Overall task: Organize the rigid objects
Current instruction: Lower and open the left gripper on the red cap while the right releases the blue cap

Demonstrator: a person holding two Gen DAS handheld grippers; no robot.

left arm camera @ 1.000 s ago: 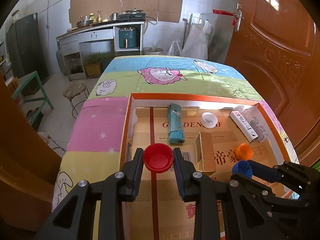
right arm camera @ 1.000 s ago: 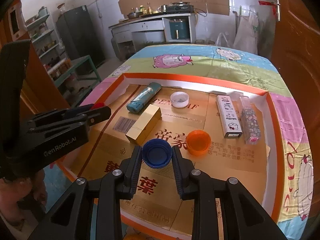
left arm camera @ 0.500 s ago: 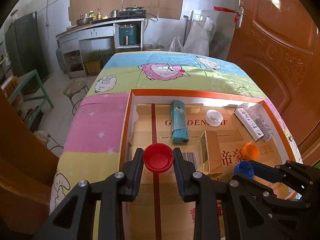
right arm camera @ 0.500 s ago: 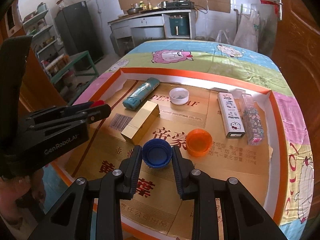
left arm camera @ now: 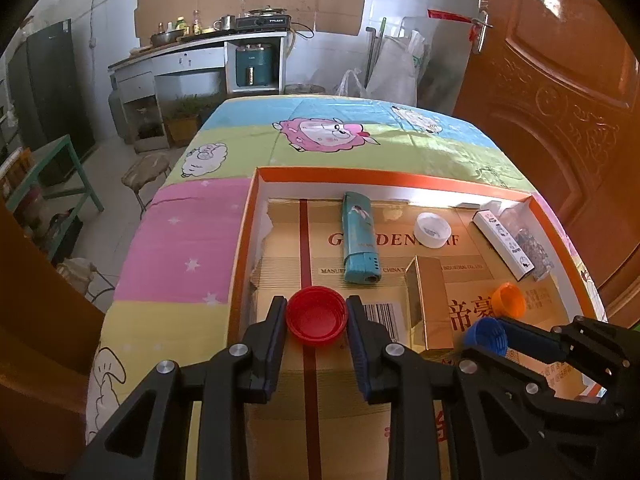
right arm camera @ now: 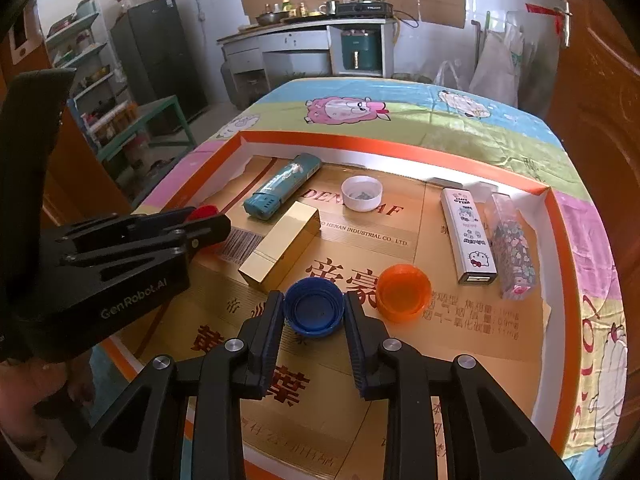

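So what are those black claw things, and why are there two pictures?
No robot here: a person holds a black two-fingered claw in each hand. Each claw carries a camera looking along its fingers, so you get one picture per hand.

In the left picture, the left claw is pinching a red cap. In the right picture, the right claw is pinching a blue cap.

Below them is a shallow orange-edged box lined with cardboard, on a cartoon sheep cloth. Lying in it: an orange cap, a white cap, a gold box, a teal lighter, a white stick with cartoon pictures and a patterned case.
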